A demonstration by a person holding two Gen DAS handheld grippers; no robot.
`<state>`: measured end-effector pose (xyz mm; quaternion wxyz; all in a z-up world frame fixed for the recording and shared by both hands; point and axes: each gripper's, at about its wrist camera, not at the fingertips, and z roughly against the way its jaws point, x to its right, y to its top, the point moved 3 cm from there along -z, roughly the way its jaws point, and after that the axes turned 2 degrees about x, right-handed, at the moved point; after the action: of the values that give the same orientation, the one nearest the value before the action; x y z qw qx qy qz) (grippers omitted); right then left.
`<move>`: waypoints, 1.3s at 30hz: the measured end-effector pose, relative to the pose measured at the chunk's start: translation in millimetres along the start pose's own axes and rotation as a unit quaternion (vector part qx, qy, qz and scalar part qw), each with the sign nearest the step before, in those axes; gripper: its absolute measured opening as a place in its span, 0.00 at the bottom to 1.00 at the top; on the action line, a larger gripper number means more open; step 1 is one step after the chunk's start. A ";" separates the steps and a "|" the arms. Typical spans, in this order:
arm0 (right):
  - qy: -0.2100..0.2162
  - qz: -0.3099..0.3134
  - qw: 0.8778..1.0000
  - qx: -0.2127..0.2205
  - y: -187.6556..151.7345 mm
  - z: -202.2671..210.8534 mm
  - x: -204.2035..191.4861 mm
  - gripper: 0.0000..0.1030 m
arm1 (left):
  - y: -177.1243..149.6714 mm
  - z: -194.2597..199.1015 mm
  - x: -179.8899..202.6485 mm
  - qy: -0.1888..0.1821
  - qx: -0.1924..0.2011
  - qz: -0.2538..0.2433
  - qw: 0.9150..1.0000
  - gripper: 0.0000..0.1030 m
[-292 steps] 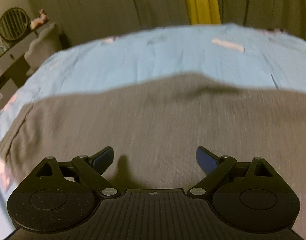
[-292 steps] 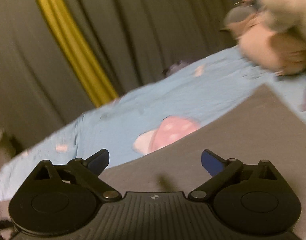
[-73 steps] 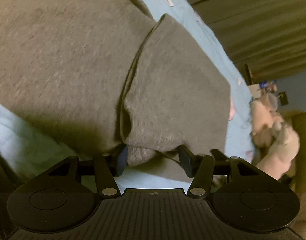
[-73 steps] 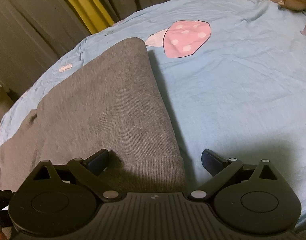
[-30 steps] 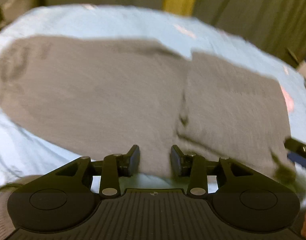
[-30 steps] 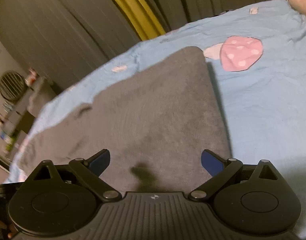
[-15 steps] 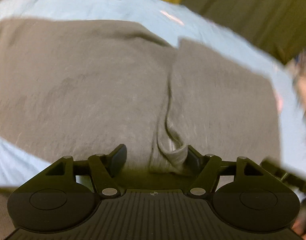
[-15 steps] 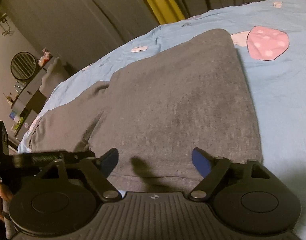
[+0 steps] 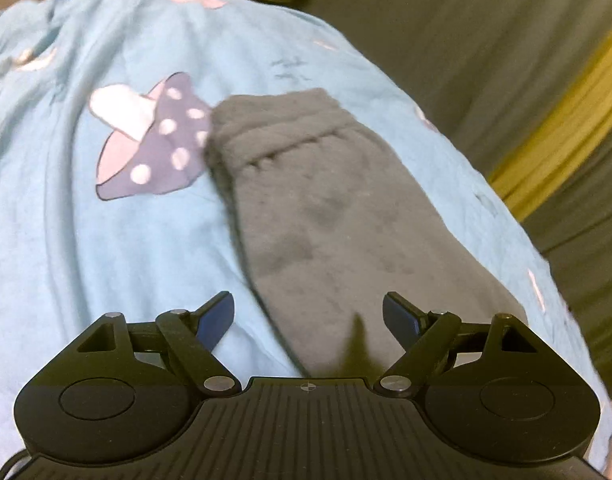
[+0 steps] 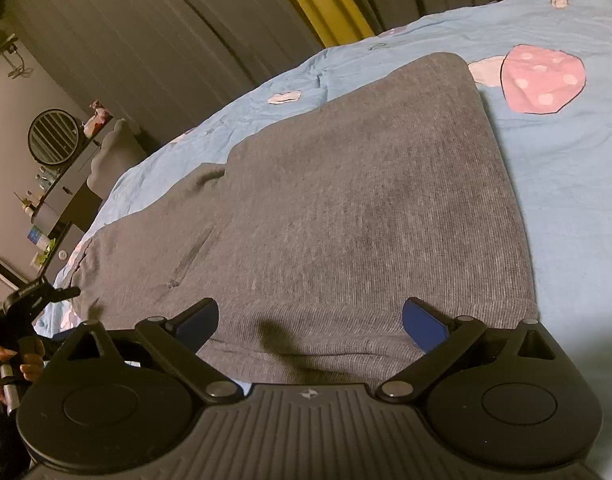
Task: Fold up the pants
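Note:
The grey pants point(image 10: 346, 200) lie flat on the light blue bedsheet point(image 10: 566, 168), with a folded layer on top and the waist end toward the left. In the left wrist view the pants point(image 9: 338, 216) run away from me, their gathered waistband point(image 9: 274, 128) at the far end. My left gripper point(image 9: 308, 316) is open and empty over the near part of the pants. My right gripper point(image 10: 310, 320) is open and empty just above the near edge of the pants. The left gripper also shows at the far left of the right wrist view point(image 10: 34, 292), held in a hand.
The sheet carries a pink mushroom print point(image 10: 542, 80) beside the pants' far corner and a purple one point(image 9: 154, 140) next to the waistband. Grey curtains with a yellow stripe point(image 10: 326, 0) hang behind the bed. A dresser with a round fan point(image 10: 52, 136) stands at the left.
My left gripper has let go of the pants, opened wide and swung to the waist end. My right gripper has opened a little wider and stayed over the near edge.

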<state>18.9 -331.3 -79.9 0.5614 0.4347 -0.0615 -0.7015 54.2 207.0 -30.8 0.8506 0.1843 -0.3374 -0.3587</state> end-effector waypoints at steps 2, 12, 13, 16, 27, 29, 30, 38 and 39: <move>-0.002 0.001 1.000 0.002 -0.4 -0.9 -0.7 0.96 | 2.4 -3.6 -4.3 -0.010 -0.005 0.009 1.000 0.84; -0.012 0.007 1.000 0.007 -1.1 -6.8 -3.4 0.96 | 18.6 -23.7 -21.4 -0.050 0.006 0.029 0.998 0.86; -0.012 0.006 1.000 0.007 -0.9 -7.0 -2.9 0.96 | 22.3 -24.7 -27.8 -0.054 0.008 0.043 0.998 0.86; -0.012 0.007 1.000 0.007 -0.4 -7.2 -2.4 0.96 | 33.3 -27.0 -45.6 -0.064 0.016 0.082 0.994 0.85; -0.016 0.010 1.000 0.011 0.9 -10.7 -1.4 0.96 | 57.5 -52.9 -64.0 -0.109 0.017 0.118 0.987 0.75; -0.018 0.011 1.000 0.011 1.1 -11.3 -1.9 0.96 | 59.2 -61.4 -62.3 -0.118 0.016 0.118 0.986 0.81; -0.018 0.012 1.000 0.011 1.2 -11.5 -1.8 0.96 | 61.4 -64.6 -61.2 -0.123 0.013 0.121 0.985 0.83; -0.013 0.002 1.000 0.015 3.3 -9.8 0.9 0.96 | 63.7 -45.1 -37.9 -0.069 0.064 0.061 0.994 0.42; -0.010 -0.002 1.000 0.017 3.4 -8.6 2.1 0.96 | 63.0 -37.6 -28.5 -0.061 0.076 0.038 0.995 0.41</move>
<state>27.3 -330.9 -84.3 0.5514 0.4372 -0.0786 -0.7062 96.7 273.2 -34.9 0.8250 0.2136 -0.4213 -0.3103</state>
